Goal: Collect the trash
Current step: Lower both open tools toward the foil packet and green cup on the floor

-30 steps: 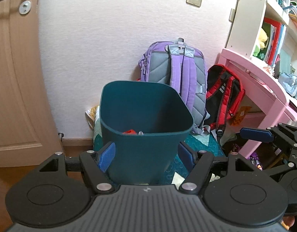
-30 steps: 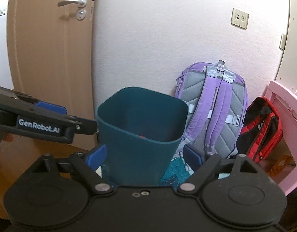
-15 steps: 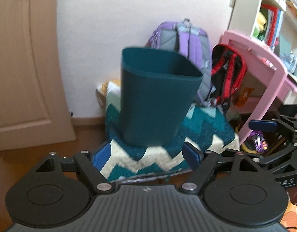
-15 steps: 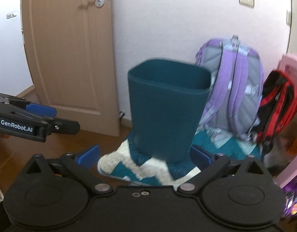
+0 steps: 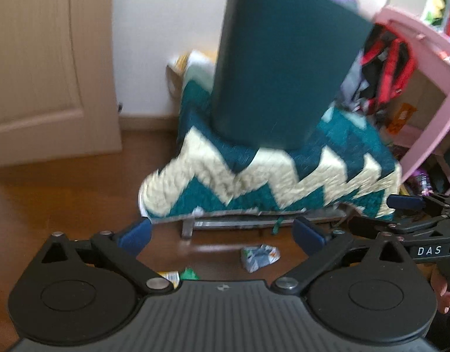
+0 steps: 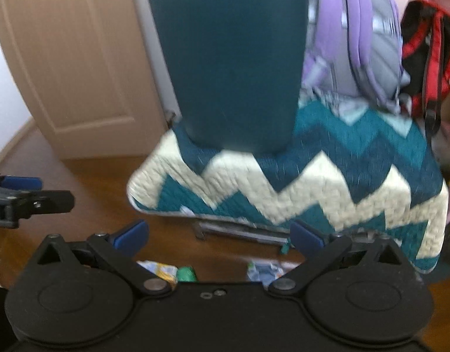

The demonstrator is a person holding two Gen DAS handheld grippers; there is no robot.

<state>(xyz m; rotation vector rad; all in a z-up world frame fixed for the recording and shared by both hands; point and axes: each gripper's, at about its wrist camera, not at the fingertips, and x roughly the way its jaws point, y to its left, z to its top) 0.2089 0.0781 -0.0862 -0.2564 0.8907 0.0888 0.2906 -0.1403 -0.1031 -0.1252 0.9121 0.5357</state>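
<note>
A dark teal bin (image 5: 283,67) stands on a stool covered by a teal and cream zigzag quilt (image 5: 269,176). On the wooden floor in front of it lie a crumpled blue-white wrapper (image 5: 259,256), a green scrap (image 5: 189,274) and a yellow wrapper (image 5: 169,277). My left gripper (image 5: 222,234) hangs low over this litter, its jaws opening, with nothing between them. In the right wrist view the same wrapper (image 6: 264,270), green scrap (image 6: 186,274) and yellow wrapper (image 6: 159,268) lie under my right gripper (image 6: 219,234), which is open and holds nothing.
A light wooden door (image 5: 49,58) stands left of the stool. A purple backpack (image 6: 357,44) and a red and black backpack (image 6: 424,50) lean behind the bin. A pink desk (image 5: 424,58) is on the right. The frames are blurred.
Both grippers have dropped from the bin's rim height to near the floor. Their jaws have spread wider. The litter on the floor has come into view.
</note>
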